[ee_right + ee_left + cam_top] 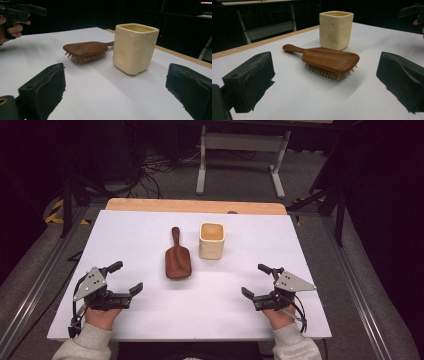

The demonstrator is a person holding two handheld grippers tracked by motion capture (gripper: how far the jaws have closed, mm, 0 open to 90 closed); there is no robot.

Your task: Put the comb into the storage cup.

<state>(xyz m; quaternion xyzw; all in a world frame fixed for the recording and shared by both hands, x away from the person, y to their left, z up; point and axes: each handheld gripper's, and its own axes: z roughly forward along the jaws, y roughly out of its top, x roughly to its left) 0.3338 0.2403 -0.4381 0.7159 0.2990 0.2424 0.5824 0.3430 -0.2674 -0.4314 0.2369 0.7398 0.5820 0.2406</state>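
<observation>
The left gripper [126,276] has its jaws spread wide with nothing between them; in the left gripper view the two black jaws stand at either edge of the picture with bare white table [312,100] between. The right gripper [256,280] is released in the same way, its jaws well apart and empty, low over the near right part of the table [210,315]. Each gripper is held by a hand that comes in from the near edge, with a pale sleeve [87,345] at the wrist, and each carries a grey three-cornered plate on top. Both grippers point inward and toward the far side, well apart from each other.

Between and beyond them, about mid-table, lies a wooden hairbrush [178,260], bristles down, its handle pointing to the far side; neither gripper touches it. In the left gripper view the hairbrush [327,60] lies straight ahead of the open jaws, its pale bristles showing under the dark brown back. Just to its right stands a cream square cup [211,240], upright, close beside the brush but apart from it. In the right gripper view the cup [133,47] stands ahead of the jaws with the hairbrush [86,51] to its left.
</observation>
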